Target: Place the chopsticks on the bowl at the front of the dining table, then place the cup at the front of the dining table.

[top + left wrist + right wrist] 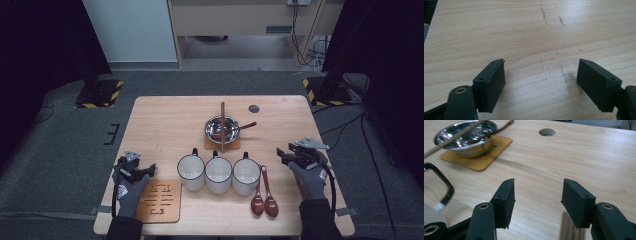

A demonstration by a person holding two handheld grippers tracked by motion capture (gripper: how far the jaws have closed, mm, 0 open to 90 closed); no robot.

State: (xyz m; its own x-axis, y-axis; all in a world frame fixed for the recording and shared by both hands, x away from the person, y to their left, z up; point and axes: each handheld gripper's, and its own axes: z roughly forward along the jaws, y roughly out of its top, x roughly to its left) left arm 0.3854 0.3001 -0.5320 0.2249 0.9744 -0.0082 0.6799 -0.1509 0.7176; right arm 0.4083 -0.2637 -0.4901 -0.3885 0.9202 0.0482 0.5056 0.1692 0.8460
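My left gripper (138, 168) rests at the table's left edge, just above a slotted wooden trivet (160, 201). Its jaws are open over bare wood (541, 62). My right gripper (286, 154) hovers right of three white mugs (218, 175), and it too is open with nothing between its jaws (537, 181). Two brown wooden spoons (264, 199) lie side by side between the mugs and my right hand. One blurred spoon handle (569, 228) shows low under the right jaw. The nearest mug's black handle (442, 186) sits at the left.
A steel bowl (222, 130) stands on a wooden coaster (482, 157) behind the mugs, with chopsticks (223, 122) laid across it and a spoon handle (248, 125) sticking out to the right. A round hole (254, 108) marks the table's far side.
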